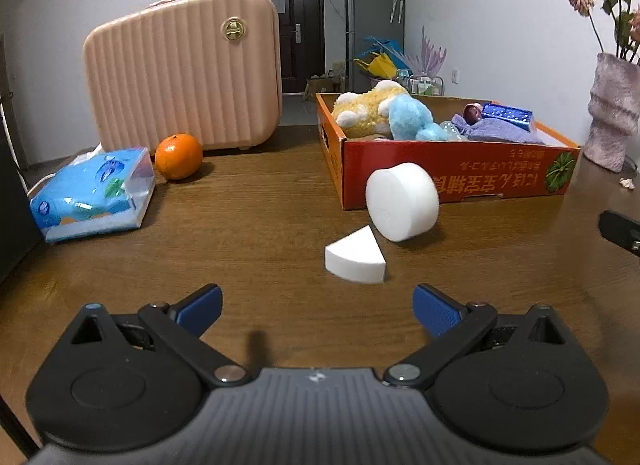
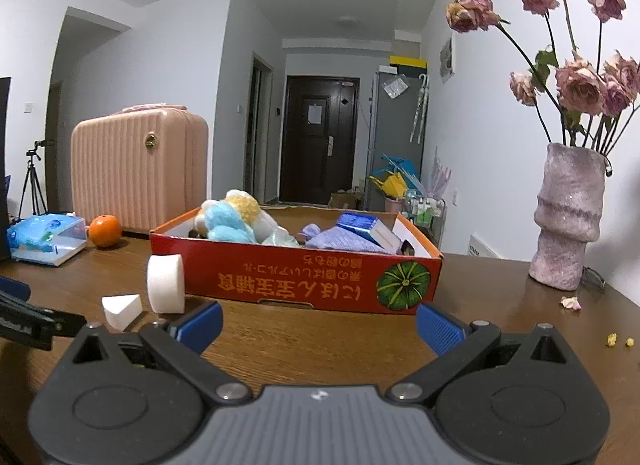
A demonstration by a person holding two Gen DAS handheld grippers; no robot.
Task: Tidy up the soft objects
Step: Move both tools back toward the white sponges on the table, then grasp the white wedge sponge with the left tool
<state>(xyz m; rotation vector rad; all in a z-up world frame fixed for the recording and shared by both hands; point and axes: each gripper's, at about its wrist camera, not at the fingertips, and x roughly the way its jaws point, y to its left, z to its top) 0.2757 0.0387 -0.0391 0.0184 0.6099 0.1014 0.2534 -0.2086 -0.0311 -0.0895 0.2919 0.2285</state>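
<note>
A white round sponge (image 1: 402, 201) leans on its edge against the red cardboard box (image 1: 460, 173). A white wedge sponge (image 1: 355, 256) lies on the wooden table just in front of it. Inside the box lie a yellow and blue plush toy (image 1: 392, 115), a purple cloth (image 1: 500, 129) and a blue packet (image 1: 508, 115). My left gripper (image 1: 318, 311) is open and empty, a short way before the wedge. My right gripper (image 2: 320, 325) is open and empty in front of the box (image 2: 296, 277); the round sponge (image 2: 166, 283) and wedge (image 2: 122, 311) sit to its left.
A pink hard case (image 1: 182, 73), an orange (image 1: 179, 156) and a blue tissue pack (image 1: 94, 195) stand at the left of the table. A purple vase with dried roses (image 2: 568, 221) stands at the right, with petal bits (image 2: 572, 302) near it.
</note>
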